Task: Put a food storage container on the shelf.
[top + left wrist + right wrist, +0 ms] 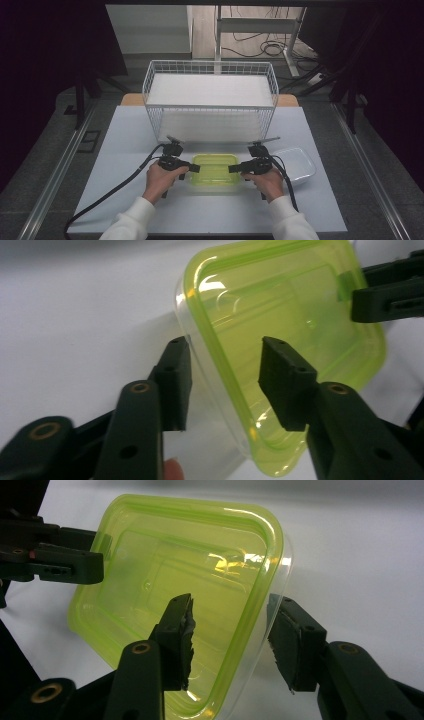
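While the white tabletop [125, 150] carries everything, the largest thing on it is a white wire basket [210, 100] standing at its far side, with a white slab lying inside it. Nearer the person, in the middle of the tabletop, sits a clear container with a yellow-green lid [215, 169], and just to its right, on the tabletop, lies a clear, uncoloured lid or tray [300, 162]. The person's two hands come in from the bottom of the high view in white sleeves, one at each short end of the container. The left tongs [194, 168] reach in from the left end: in the left gripper view their two black jaws stand apart astride the container's edge [220, 365], one jaw outside the clear wall and the other over the green lid, and no pad is seen pressing on it. The right tongs [235, 169] mirror this at the right end: in the right gripper view one jaw hangs over the lid [175, 580] and the other stands outside the rim, again apart, with a gap to the plastic. Black cables trail from both tongs back toward the near edge of the tabletop
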{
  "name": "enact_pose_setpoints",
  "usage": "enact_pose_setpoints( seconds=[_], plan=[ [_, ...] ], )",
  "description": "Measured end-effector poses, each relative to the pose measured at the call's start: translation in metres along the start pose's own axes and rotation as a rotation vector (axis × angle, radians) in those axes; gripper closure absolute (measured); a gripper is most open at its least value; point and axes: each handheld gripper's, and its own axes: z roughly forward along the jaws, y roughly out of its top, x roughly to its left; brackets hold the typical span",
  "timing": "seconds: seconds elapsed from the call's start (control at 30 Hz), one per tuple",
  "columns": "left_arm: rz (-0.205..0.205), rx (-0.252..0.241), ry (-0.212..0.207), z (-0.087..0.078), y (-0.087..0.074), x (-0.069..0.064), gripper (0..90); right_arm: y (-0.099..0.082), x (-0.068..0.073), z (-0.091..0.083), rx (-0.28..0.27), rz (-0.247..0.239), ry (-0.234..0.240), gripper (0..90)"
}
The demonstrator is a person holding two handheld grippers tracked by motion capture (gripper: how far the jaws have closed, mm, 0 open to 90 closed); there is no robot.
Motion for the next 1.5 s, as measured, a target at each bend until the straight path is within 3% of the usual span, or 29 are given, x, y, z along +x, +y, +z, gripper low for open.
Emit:
enact_pose_setpoints(
  seconds=[0.33, 0.5, 0.7, 0.77, 0.8, 0.93, 1.27, 1.5],
  plan=[
    [-0.037, -0.005, -0.036, 0.001, 0.000, 0.004, 59.4, -0.002, -0.005, 0.001, -0.005, 0.072, 0.046, 56.8],
    [-0.064, -0.008, -0.040, 0.001, 0.000, 0.005, 66.4, -0.003, -0.006, -0.001, -0.002, 0.079, 0.059, 59.6],
    [-0.078, -0.021, -0.091, -0.001, -0.003, 0.011, 70.6, -0.006, -0.009, -0.004, -0.012, 0.086, 0.078, 63.7],
    [-0.075, -0.027, -0.110, -0.003, -0.006, 0.013, 71.2, -0.007, -0.008, -0.006, -0.015, 0.078, 0.080, 68.0],
    [-0.067, -0.042, -0.109, -0.005, -0.008, 0.011, 73.3, -0.009, -0.006, -0.009, -0.025, 0.056, 0.054, 72.9],
    [-0.058, -0.067, -0.103, -0.009, -0.010, 0.008, 75.3, -0.012, -0.005, -0.012, -0.041, 0.048, 0.066, 76.0],
    [-0.015, -0.130, -0.107, -0.023, -0.015, -0.002, 78.3, -0.016, 0.000, -0.024, -0.102, 0.008, 0.087, 78.2],
    [0.015, -0.186, -0.120, -0.040, -0.016, -0.010, 79.0, -0.017, 0.012, -0.037, -0.156, -0.057, 0.092, 78.2]
  ],
)
